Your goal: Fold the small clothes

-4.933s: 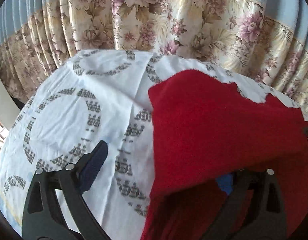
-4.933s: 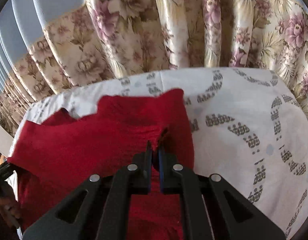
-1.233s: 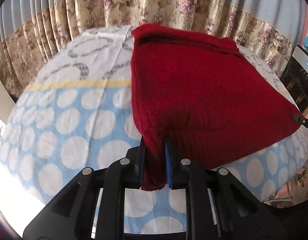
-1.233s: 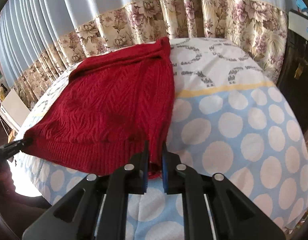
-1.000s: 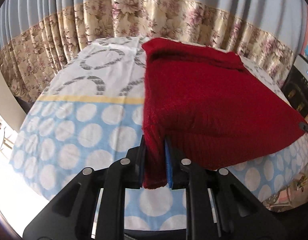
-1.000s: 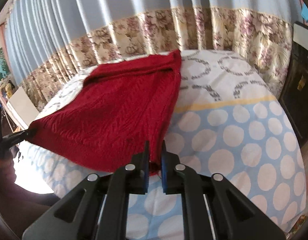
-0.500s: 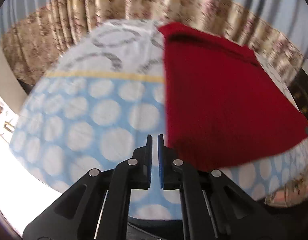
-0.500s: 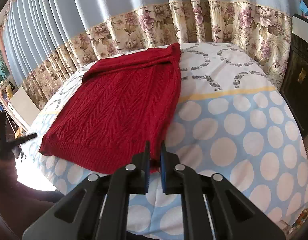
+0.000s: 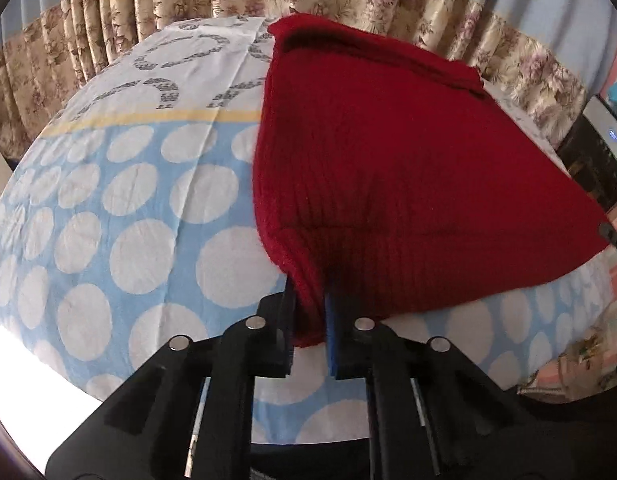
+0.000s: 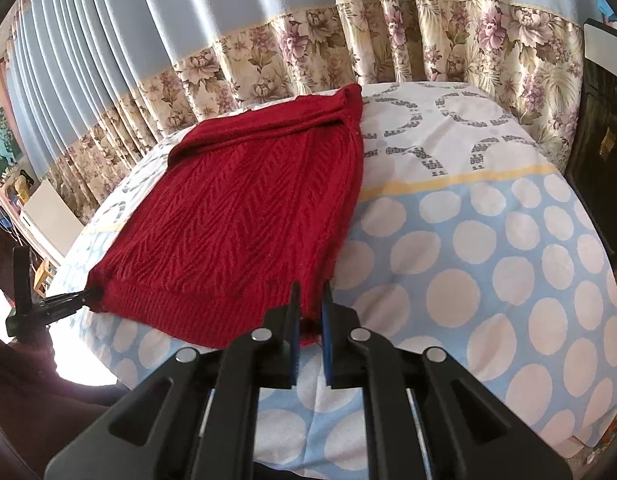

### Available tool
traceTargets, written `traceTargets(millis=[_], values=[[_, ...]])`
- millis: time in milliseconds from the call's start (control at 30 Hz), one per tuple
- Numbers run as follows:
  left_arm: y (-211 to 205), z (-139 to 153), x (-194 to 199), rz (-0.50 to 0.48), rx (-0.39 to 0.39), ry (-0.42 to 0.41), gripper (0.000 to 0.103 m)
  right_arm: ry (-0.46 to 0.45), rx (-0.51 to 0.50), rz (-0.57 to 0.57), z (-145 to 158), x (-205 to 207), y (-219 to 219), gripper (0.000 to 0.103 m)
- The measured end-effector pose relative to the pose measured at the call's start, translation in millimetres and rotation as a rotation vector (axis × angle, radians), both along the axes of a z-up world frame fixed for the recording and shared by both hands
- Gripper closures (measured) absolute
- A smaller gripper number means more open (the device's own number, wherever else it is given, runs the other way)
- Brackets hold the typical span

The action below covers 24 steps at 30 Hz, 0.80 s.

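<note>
Red cable-knit sweater (image 10: 244, 216) lies spread on a bed covered by a sheet (image 10: 488, 264) with white dots on pale blue near the front, a yellow stripe across it, and grey ring patterns on white toward the far edge. The sweater runs from the far edge of the bed, where its folded top sits close to the floral-bordered blue curtain (image 10: 292, 48), down to the near edge, where the ribbed hem (image 10: 180, 312) reaches almost to the drop-off. Left gripper (image 9: 310, 320) is clamped on the near left corner of the hem; in the left wrist view a fold of red knit fills the gap between its black fingers (image 9: 286, 320) and the corner is pulled up off the sheet. Right gripper (image 10: 308, 316) is likewise closed on the near right corner of the hem, red fabric pinched between the pads. In the right wrist view the left gripper's tip (image 10: 68, 300) shows at the opposite hem corner. Open sheet: a wide dotted area to the right of the sweater up to the right edge of the bed, and a similar band on the left. A dark cabinet (image 10: 604, 160) stands close beyond the right edge of the bed. No readable writing or brand marks visible.
</note>
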<state>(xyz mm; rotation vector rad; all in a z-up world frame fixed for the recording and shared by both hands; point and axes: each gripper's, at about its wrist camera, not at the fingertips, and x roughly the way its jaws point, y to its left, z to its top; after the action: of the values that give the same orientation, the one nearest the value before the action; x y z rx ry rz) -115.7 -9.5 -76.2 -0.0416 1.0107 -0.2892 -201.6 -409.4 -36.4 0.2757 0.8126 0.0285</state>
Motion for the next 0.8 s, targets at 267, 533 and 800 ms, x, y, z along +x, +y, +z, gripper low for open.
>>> traceTargets(millis=[267,533,800], values=[[6.4,54.1,11.7,0.012,-0.034,-0.099,0.095,-0.062,0.002,0.004,20.7,-0.3,-5.4,0.095],[-6.6,81.4,56.5,-0.038,-0.054,-0.134,0.095,-0.138,0.018,-0.011,41.4,30.5,-13.9,0.095],[-11.3,108.5,132.0,-0.015,-0.115,-0.209,0.095,-0.206,0.060,-0.041,64.1,108.3,-41.7,0.095]])
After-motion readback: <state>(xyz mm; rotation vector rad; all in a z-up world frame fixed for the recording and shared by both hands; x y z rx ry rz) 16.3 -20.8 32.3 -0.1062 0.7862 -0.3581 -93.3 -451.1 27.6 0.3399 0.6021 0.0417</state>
